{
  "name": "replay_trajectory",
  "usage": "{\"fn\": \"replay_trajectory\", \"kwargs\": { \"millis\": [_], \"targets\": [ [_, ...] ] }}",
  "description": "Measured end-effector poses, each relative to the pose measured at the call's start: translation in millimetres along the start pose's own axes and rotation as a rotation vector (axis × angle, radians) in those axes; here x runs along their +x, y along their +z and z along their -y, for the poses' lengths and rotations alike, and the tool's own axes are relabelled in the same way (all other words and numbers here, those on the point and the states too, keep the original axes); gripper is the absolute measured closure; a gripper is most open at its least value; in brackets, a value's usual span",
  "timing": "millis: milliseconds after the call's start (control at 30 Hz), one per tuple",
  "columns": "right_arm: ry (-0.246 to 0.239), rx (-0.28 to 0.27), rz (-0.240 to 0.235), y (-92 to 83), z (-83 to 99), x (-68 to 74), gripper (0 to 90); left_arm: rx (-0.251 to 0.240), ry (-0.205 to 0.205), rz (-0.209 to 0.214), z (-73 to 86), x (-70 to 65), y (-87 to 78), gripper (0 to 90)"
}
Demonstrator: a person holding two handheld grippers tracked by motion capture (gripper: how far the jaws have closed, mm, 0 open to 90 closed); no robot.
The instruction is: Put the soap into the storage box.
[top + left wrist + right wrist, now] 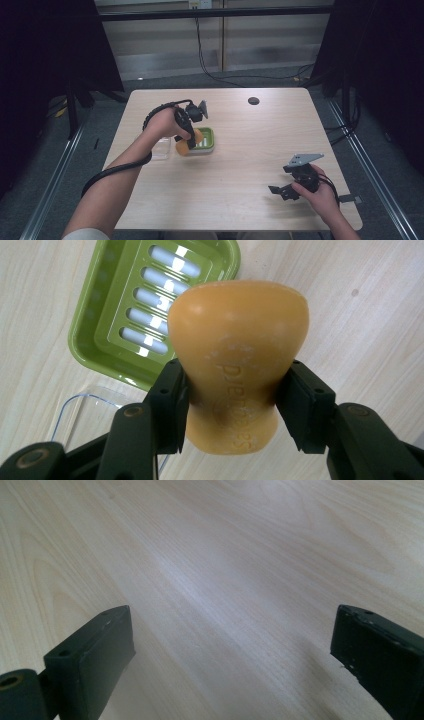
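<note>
In the high view the left gripper (189, 141) hangs over the left half of the wooden table (240, 165), at about ten o'clock from the table's middle, with its cable looping back along the person's left forearm (115, 180). Its jaws are clamped on an orange bar of soap (189, 142), which is held above the table at the nine o'clock edge of a green soap dish (209, 142). In the left gripper view the two black pads press the soap bar (239, 360) at its narrowed waist, one on each side, and embossed lettering runs along the face of the bar. Behind it, toward eleven o'clock in that view, lies the green soap dish (95, 340), its slotted drain insert bare. At seven o'clock from the soap a clear plastic lid (82, 412) rests on the wood, just beside the dish; in the high view it sits under the left hand (162, 122).

The right gripper (285, 191) rests low near the table's five o'clock corner, held in the right hand (320, 197), its grey three-cornered plate on top. In the right gripper view its jaws stand wide apart with nothing between them, over bare wood (225, 580).

A small dark round disc (253, 101) sits on the table at about twelve o'clock, well apart from both grippers.
</note>
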State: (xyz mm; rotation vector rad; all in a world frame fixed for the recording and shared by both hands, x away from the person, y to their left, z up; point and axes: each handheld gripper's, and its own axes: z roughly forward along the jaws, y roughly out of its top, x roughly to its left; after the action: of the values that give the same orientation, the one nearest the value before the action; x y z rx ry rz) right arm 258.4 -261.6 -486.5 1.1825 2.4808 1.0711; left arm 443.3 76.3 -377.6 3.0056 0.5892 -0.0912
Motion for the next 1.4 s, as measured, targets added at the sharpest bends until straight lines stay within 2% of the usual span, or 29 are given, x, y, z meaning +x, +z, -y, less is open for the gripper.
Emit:
{"fn": "replay_trajectory", "kwargs": {
  "millis": [167, 200, 333, 567, 600, 633, 667, 767, 967, 1033, 1100, 1233, 1400],
  "targets": [
    [-0.004, -0.009, -0.011, 0.6, -0.3, 0.2, 3.3, -0.007, -0.011, -0.004, -2.5, 0.9, -1.6, 49.4],
    [-0.004, -0.004, -0.005, 0.3, -0.3, 0.2, 3.3, -0.001, 0.003, -0.008, -3.1, 1.5, -2.1, 49.4],
    [-0.002, 0.003, -0.001, 0.0, -0.2, -0.1, 3.3, 0.0, 0.006, -0.01, -4.9, 2.1, -3.1, 49.4],
    [0.002, 0.002, -0.006, -0.4, 0.0, -0.6, 3.3, 0.003, -0.007, -0.009, -7.4, 7.4, -2.5, 49.4],
    [0.002, 0.003, -0.007, -0.4, 0.1, -0.8, 3.3, -0.003, -0.019, -0.01, -7.3, 7.3, -1.8, 49.4],
    [0.002, 0.003, -0.007, -0.4, 0.1, -0.8, 3.3, -0.003, -0.019, -0.01, -7.3, 7.3, -1.8, 49.4],
    [0.002, 0.004, -0.005, -0.3, 0.3, -1.1, 3.3, 0.005, 0.0, -0.013, -7.9, 9.6, -2.4, 49.4],
    [0.002, -0.003, -0.013, -0.4, 0.4, -1.6, 3.3, -0.001, -0.018, -0.012, -8.5, 9.7, -0.2, 49.4],
    [0.001, -0.001, -0.011, -0.2, 0.6, -1.5, 3.3, 0.005, -0.017, -0.017, -9.9, 12.3, 0.5, 49.4],
    [0.001, -0.008, -0.007, 0.0, 0.6, -1.0, 3.3, 0.012, 0.009, -0.022, -10.6, 14.5, 0.4, 49.4],
    [0.002, -0.009, -0.006, -0.1, 0.6, -1.2, 3.3, -0.003, 0.0, -0.022, -10.8, 15.6, 1.1, 49.4],
    [0.002, -0.008, -0.001, -0.7, 0.8, -1.6, 3.2, -0.004, 0.003, -0.024, -11.2, 17.8, 2.3, 49.4],
    [0.006, -0.005, -0.005, -0.6, 0.9, -1.7, 3.2, -0.005, 0.026, -0.032, -11.9, 18.4, 6.9, 49.4]
  ]
}}
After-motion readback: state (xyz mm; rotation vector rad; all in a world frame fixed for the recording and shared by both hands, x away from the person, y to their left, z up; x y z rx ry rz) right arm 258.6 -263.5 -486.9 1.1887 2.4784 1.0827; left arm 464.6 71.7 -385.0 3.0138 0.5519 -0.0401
